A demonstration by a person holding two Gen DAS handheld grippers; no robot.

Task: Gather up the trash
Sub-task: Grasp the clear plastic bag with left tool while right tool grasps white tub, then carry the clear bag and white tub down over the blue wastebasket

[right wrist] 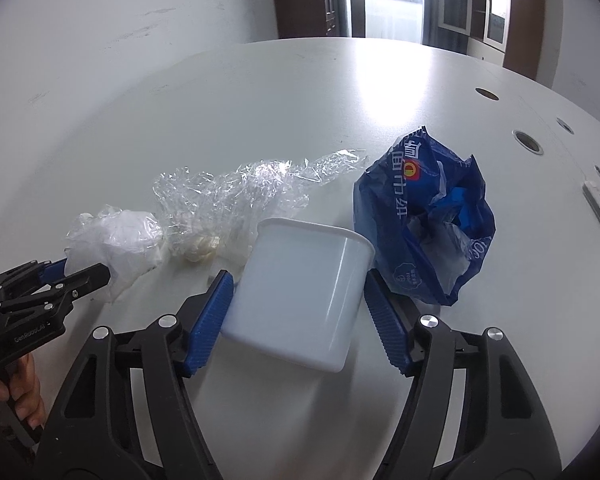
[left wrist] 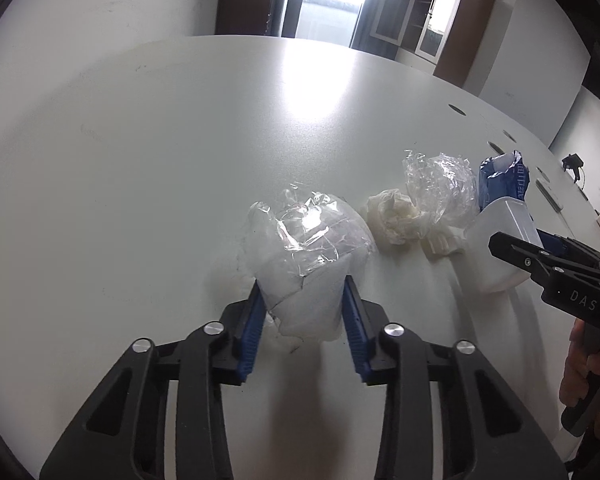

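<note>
1. The left gripper (left wrist: 305, 308) pinches a white wad wrapped in clear film (left wrist: 312, 264), both blue pads pressed to its sides, low on the table (left wrist: 160, 140).
2. The right gripper (right wrist: 300, 312) straddles the white tub (right wrist: 300, 300); left pad touching, right pad's contact unclear.
3. At two o'clock of the wad: crumpled tissue (left wrist: 392, 216), clear wrap (left wrist: 440, 188), blue packet (right wrist: 428, 216).
</note>
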